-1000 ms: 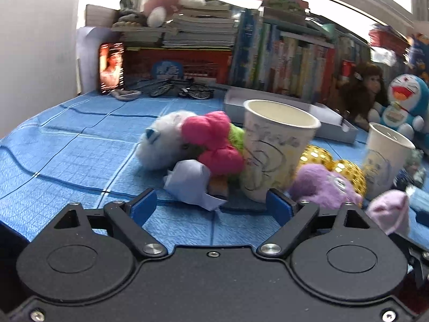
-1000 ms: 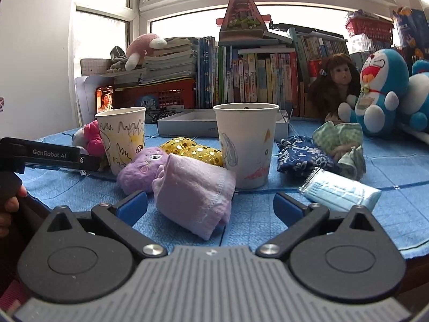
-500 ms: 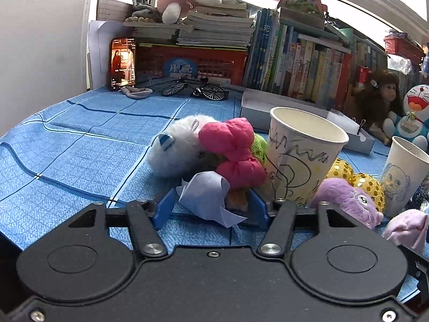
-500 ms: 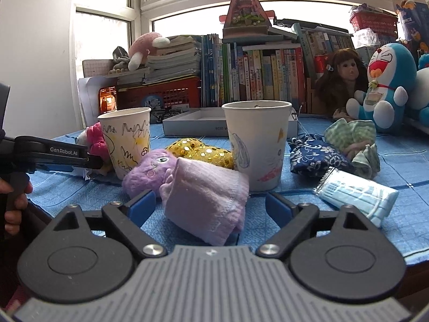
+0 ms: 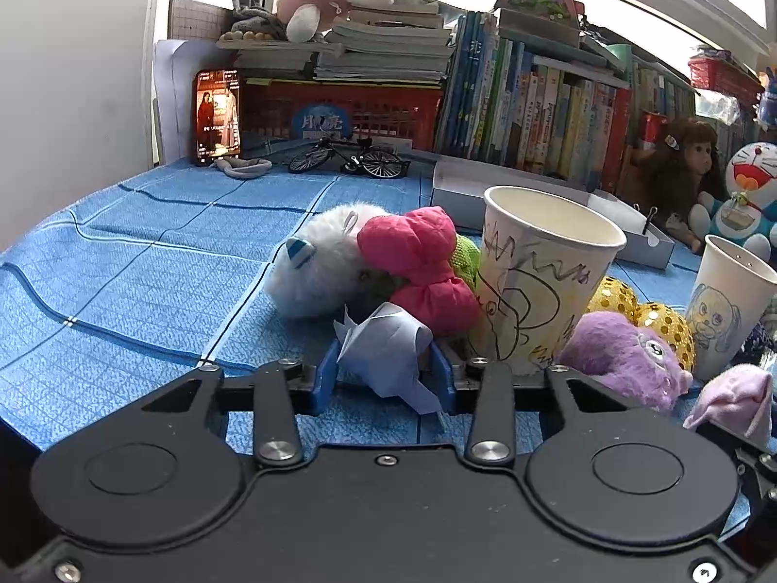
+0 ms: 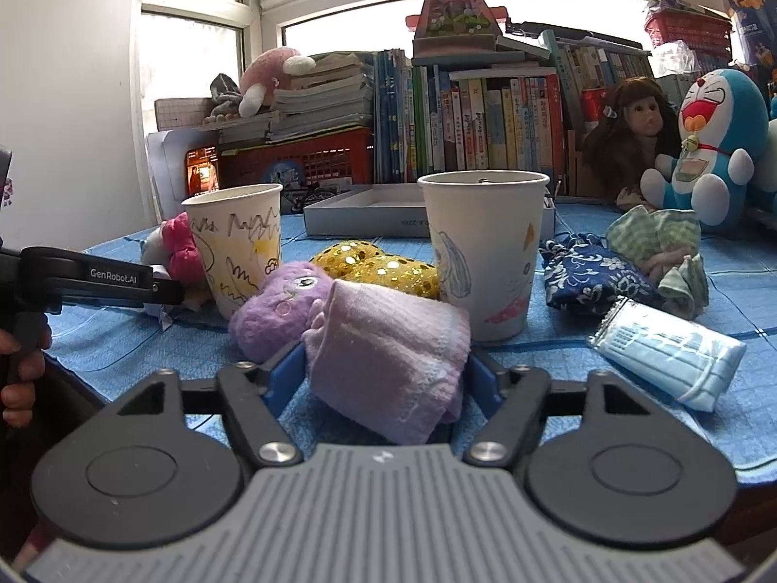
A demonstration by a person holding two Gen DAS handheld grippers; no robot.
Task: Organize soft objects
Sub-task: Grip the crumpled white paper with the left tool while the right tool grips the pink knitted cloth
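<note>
Blue tablecloth (image 5: 145,282) lies bare left of white plush (image 5: 315,272).

Green plush (image 5: 467,257) mostly behind the pink toy (image 5: 417,262) (kind untellable), Doraemon (image 5: 750,189) cropped at frame edge
</note>
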